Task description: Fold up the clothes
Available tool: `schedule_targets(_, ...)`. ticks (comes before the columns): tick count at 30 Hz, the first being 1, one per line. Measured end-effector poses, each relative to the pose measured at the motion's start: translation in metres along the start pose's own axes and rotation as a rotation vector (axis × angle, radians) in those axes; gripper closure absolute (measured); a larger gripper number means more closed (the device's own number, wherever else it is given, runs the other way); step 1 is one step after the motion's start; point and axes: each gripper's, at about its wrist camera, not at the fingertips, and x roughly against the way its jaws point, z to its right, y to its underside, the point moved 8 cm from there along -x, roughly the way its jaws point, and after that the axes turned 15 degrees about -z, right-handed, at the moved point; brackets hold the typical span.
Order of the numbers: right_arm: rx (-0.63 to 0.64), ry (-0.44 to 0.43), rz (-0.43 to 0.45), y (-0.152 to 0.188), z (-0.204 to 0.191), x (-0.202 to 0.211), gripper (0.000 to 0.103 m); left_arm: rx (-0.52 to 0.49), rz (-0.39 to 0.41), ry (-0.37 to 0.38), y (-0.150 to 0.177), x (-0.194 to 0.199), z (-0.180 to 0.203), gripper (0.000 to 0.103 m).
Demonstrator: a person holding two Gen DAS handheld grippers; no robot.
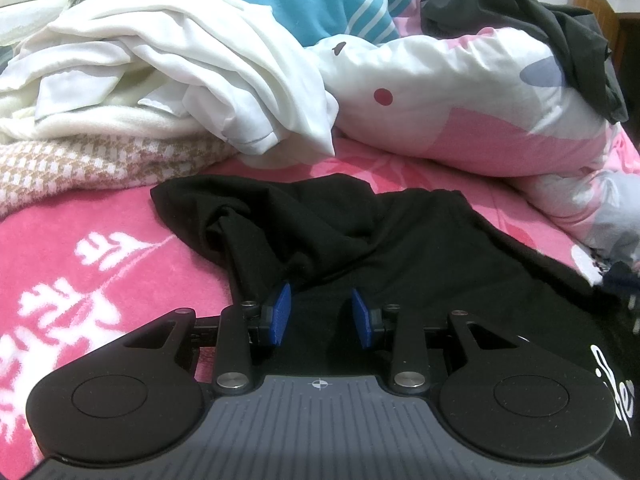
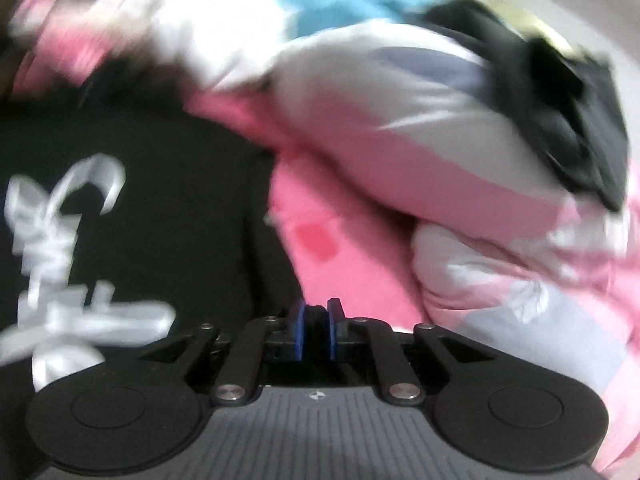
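While the left gripper (image 1: 320, 304) hovers with its blue pads spread over the black shirt (image 1: 360, 232), the right gripper (image 2: 316, 316) pinches a dark fold of it. Rumpled, with white lettering, the shirt lies on a pink blanket (image 1: 80, 248) before a white clothes heap (image 1: 168, 64).

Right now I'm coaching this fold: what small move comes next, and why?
Probably lift the right tool slightly to draw its edge of the black shirt taut. Its pads look nearly closed on dark fabric, while the left tool sits open over bunched, wrinkled cloth.
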Motion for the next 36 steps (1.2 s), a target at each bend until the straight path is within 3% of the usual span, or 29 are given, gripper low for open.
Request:
schedule_targets(3, 0.109, 0.052, -0.015, 0.008, -0.021, 0.002, 0.078, 0.002, 0.0, 0.003, 0.0, 0.0, 0.0, 0.069)
schedule_targets(5, 0.075, 0.024, 0.006, 0.007, -0.017, 0.009, 0.067, 0.002, -0.001, 0.003, 0.0, -0.001, 0.0, 0.069)
schedule_targets(11, -0.133, -0.2, 0.031, 0.01, 0.019, 0.031, 0.066, 0.001, 0.0, 0.002, 0.0, -0.001, -0.001, 0.069)
schedule_targets(15, -0.361, -0.32, 0.019, 0.014, 0.059, 0.019, 0.066, -0.001, 0.0, 0.0, 0.0, -0.001, 0.0, 0.069)
schedule_targets(19, -0.483, -0.402, -0.048, 0.023, 0.075, -0.01, 0.066, 0.0, 0.0, 0.003, 0.0, -0.001, 0.0, 0.069)
schedule_targets(26, -0.466, -0.463, -0.033, 0.007, 0.07, -0.025, 0.066, -0.005, 0.001, 0.0, 0.001, -0.001, 0.001, 0.068)
schedule_targets(30, -0.414, -0.505, -0.075, -0.003, 0.051, -0.038, 0.066, -0.006, 0.0, 0.001, 0.0, -0.002, 0.001, 0.067)
schedule_targets(36, -0.34, -0.546, -0.025, -0.017, 0.03, -0.031, 0.076, -0.005, 0.0, 0.004, 0.0, -0.002, 0.001, 0.067)
